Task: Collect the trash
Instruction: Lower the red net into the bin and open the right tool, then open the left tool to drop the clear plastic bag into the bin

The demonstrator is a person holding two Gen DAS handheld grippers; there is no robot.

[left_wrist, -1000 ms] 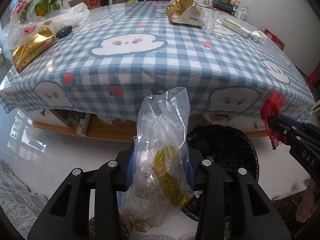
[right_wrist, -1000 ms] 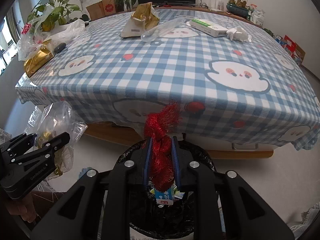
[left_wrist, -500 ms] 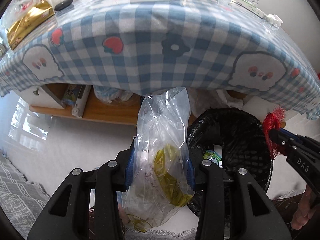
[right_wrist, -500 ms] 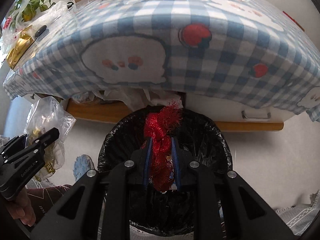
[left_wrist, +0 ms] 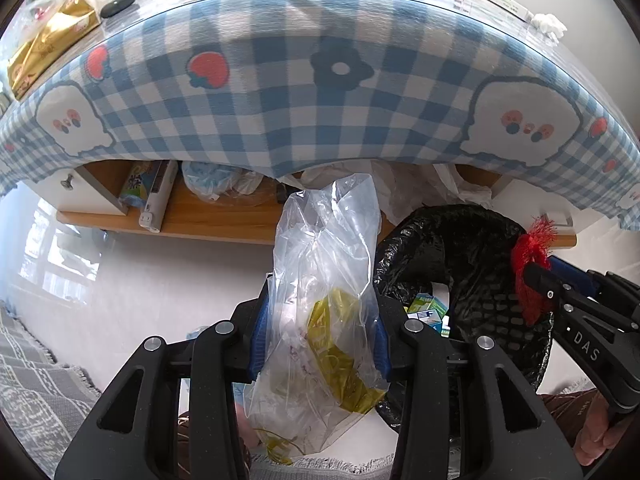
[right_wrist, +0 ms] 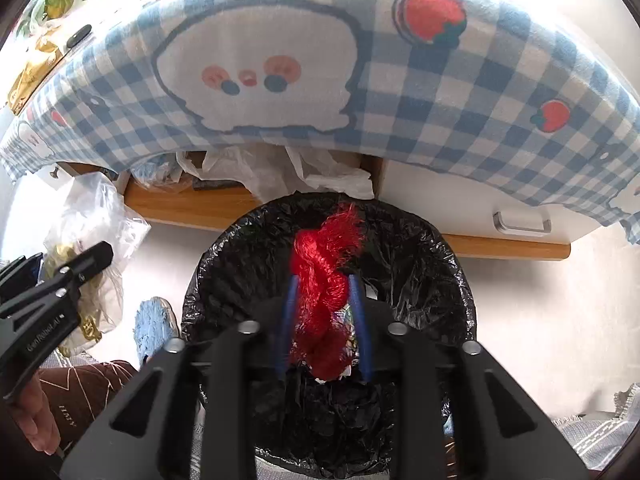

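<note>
Right gripper [right_wrist: 325, 320] opening, red mesh [right_wrist: 324, 300] dropping into bin [right_wrist: 420, 248]. Left gripper [left_wrist: 320, 344] clamps plastic bag [left_wrist: 328, 280]; table trash left.

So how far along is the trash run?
Done: cartons already lie in the bin. In hand: the right tool is opening, red mesh between its pads over the bin; the left tool grips a clear bag. Left: gold packaging on the table.

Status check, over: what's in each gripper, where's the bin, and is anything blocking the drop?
Right gripper opening, red mesh between its jaws, over the black bin. Left gripper clamps clear plastic bag, beside the bin. Nothing blocking.
</note>
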